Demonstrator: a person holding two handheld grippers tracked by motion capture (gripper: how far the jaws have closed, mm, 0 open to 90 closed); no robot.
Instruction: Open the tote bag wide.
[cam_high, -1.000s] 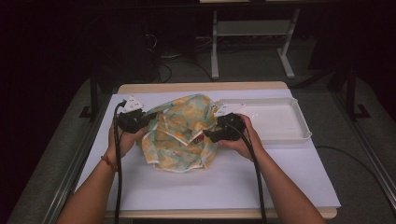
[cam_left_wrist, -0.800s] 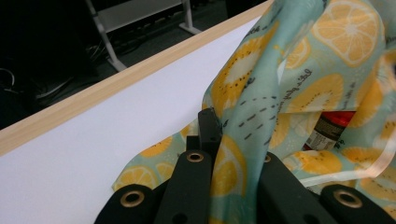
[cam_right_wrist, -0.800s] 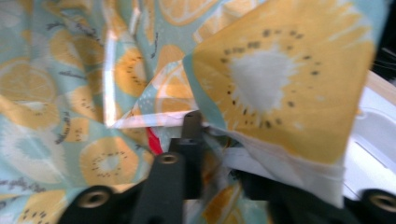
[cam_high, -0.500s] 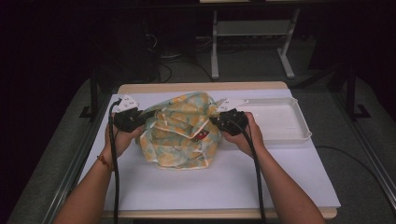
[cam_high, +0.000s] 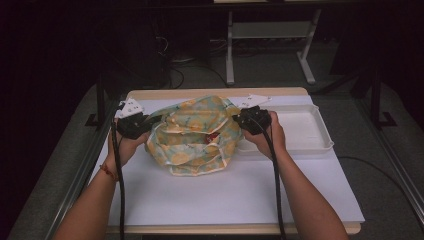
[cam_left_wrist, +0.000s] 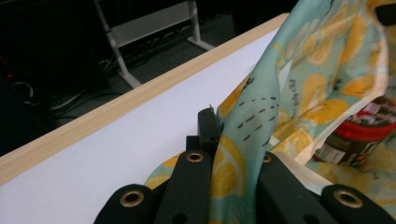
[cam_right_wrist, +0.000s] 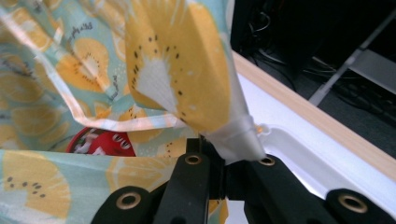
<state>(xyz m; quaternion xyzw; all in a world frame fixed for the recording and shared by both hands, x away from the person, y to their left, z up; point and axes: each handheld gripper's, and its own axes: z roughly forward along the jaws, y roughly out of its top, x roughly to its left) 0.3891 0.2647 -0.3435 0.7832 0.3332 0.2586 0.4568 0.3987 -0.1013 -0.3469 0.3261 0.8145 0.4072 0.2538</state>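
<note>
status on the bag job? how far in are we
Done: a red-lidded jar already sits inside the fruit-print bag. In hand: the left gripper is shut on the bag's one edge; the right gripper, jaws just closed, pinches the opposite edge, holding the mouth apart above the table. Left: probably lifting or closing the bag; the white tray beside it holds nothing visible.

A white tray (cam_high: 310, 142) sits on the white-topped table (cam_high: 240, 195), with a metal stand (cam_high: 270, 37) beyond.
</note>
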